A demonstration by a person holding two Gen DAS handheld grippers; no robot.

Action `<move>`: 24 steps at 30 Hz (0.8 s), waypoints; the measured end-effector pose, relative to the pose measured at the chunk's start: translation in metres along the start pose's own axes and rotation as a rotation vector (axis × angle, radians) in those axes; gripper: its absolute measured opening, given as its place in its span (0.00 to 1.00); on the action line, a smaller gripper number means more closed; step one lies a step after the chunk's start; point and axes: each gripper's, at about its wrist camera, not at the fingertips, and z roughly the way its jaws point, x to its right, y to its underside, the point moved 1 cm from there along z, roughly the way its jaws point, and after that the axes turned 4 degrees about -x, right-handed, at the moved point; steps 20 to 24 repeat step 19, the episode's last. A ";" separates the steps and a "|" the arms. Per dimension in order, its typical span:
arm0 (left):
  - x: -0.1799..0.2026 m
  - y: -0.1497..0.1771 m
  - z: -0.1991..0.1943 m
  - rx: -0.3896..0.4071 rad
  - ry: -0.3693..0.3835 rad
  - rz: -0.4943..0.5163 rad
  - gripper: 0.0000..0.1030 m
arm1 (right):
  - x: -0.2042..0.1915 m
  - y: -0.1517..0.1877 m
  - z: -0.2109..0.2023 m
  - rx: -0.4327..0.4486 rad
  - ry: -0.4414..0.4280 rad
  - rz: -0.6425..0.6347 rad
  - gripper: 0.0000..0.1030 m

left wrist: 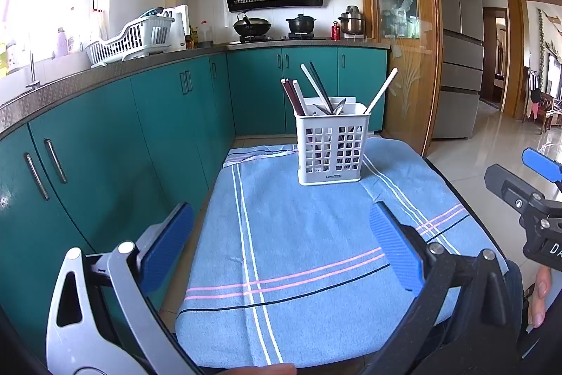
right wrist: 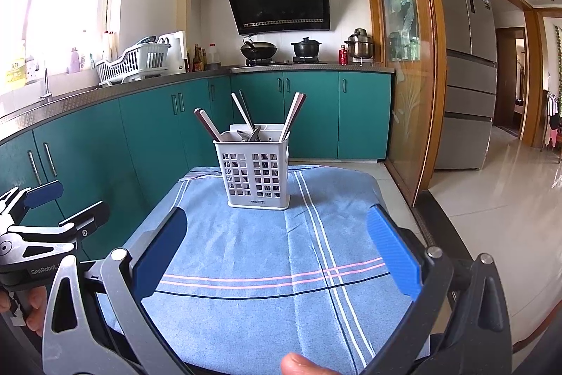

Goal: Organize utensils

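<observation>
- Utensil holder: a white plastic caddy with a lattice front, standing upright on the far part of the blue striped cloth, ahead of both pairs of fingers and touched by neither.
- Chopsticks and spoons: already inside the holder. The dark and white sticks lean outward over its rim and one white stick slants away on its own; the grey spoon bowls sit low at the middle.
- Left gripper: fingers spread wide and empty, with bare cloth between the blue pads; the holder lies beyond the fingertips, slightly toward the right finger.
- Right gripper: fingers likewise parted and holding nothing; the holder stands beyond and between the fingertips, nearer the left one.
- Handling, as judged: the sticks look light, stiff, thin and smooth, so they may slip or pivot in a pinch. Take hold on the exposed upper shaft, well above the rim, squeezing across the flat sides.
- The holder looks light and could tip or slide on the soft cloth if a stick drags on its wall.
- No loose utensil lies on the cloth in either view.
</observation>
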 end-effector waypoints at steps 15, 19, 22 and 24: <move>0.002 0.002 0.002 -0.017 0.007 0.012 0.96 | -0.001 0.003 0.005 -0.019 -0.003 -0.003 0.97; 0.001 0.004 0.008 -0.042 0.011 0.002 0.96 | -0.001 0.005 0.008 -0.028 -0.004 -0.004 0.97; 0.001 0.004 0.008 -0.042 0.011 0.002 0.96 | -0.001 0.005 0.008 -0.028 -0.004 -0.004 0.97; 0.001 0.004 0.008 -0.042 0.011 0.002 0.96 | -0.001 0.005 0.008 -0.028 -0.004 -0.004 0.97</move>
